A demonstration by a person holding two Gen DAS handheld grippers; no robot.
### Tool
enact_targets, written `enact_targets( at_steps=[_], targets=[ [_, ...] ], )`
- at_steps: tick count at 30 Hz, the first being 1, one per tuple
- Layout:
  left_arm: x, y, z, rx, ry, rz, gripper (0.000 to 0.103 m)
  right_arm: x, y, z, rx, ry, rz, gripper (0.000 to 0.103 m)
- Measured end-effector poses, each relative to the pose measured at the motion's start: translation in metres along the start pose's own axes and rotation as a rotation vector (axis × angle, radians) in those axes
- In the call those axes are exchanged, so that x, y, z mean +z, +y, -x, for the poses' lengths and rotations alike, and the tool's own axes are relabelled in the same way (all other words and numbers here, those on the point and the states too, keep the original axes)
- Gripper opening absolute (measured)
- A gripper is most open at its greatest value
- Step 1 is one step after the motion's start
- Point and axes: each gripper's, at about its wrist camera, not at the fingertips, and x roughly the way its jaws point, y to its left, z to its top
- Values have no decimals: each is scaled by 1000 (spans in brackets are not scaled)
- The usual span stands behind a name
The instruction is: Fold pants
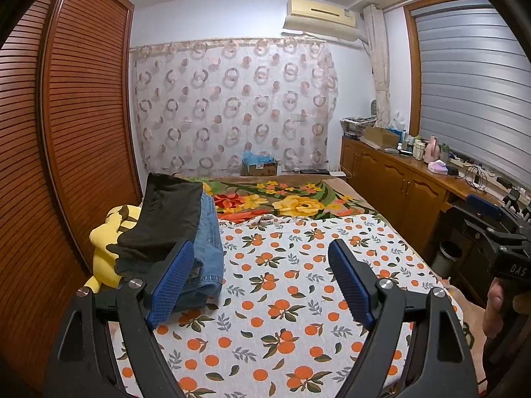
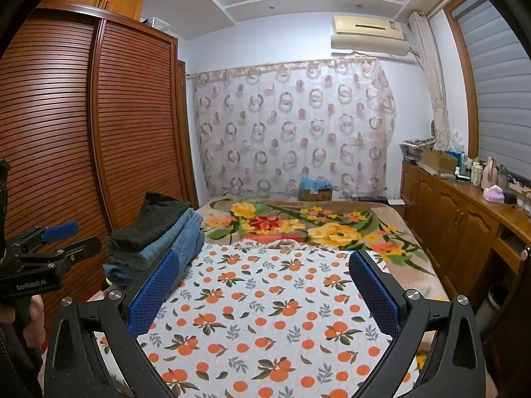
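Above the orange-print sheet (image 1: 282,298) we hold both grippers level, neither touching the fabric. The left gripper (image 1: 262,275) has its jaws spread wide, and nothing sits between its blue pads (image 1: 174,278). In its own view, the left finger overlaps the stack of folded pants at 9 o'clock, but we cannot tell whether it makes contact. The right gripper (image 2: 264,285) is equally wide apart and carries nothing.

The folded pants lie in one pile at the left edge of the bed, at 10 o'clock from either camera. The black pants (image 1: 162,222) rest on top, and the blue jeans (image 1: 205,252) lie directly beneath them. A yellow plush toy (image 1: 106,248) sits just beside the pile, on its wardrobe side. Beyond the sheet, at 12 o'clock, a floral blanket (image 1: 298,202) covers the far part of the bed. In the right wrist view, the left gripper appears at 9 o'clock with its fingers parted.
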Motion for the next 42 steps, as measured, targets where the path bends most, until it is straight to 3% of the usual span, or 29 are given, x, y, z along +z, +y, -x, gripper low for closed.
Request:
enact_targets(
  at_steps=[42],
  targets=[
    [-2,2,3,1,-4,0,84,-1,0,1,5,-1,5,102]
  ],
)
